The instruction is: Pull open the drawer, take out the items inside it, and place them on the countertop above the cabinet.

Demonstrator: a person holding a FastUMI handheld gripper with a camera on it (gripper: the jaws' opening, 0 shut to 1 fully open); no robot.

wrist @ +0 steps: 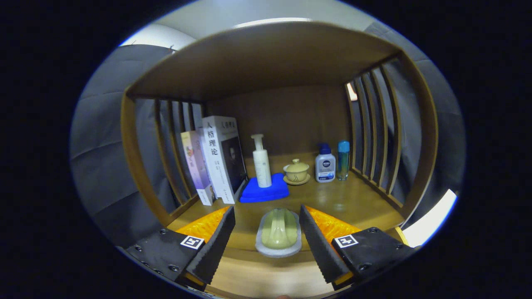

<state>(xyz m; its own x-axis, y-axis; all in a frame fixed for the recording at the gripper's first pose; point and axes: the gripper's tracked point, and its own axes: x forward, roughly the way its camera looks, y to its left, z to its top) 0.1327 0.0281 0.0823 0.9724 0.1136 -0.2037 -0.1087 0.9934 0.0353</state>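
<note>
1. Countertop (349, 203) of the wooden cabinet lies just ahead of the claw (267, 232); the drawer itself cannot be made out from here.
2. The claw's two black ridged fingers (216, 245) are spread wide, touching nothing.
3. Between them, on the near edge of the countertop, sits a pale green soap-like item (279, 228) in a white oval dish (277, 249); neither finger presses on it.
4. Beyond the dish lies a folded blue cloth (266, 192), and a white pump bottle (261, 162) stands upright on it.
5. Left of the cloth, two books (216, 160) stand leaning toward the left slatted side (174, 153).
6. Right of the pump bottle is a lidded yellow-green cup (296, 169) on a matching saucer (296, 180); its contents are hidden.
7. Further right stand a small white bottle with a blue cap (325, 164) and, just beside it, a slim blue bottle (343, 160) near the right slatted side (374, 137).
8. Bare wood stays open on the near right of the countertop, between the fingers and the bottles; a shelf board (262, 58) roofs the space.
9. The white bottle carries a dark blue round logo; the books' spines carry printed characters.
</note>
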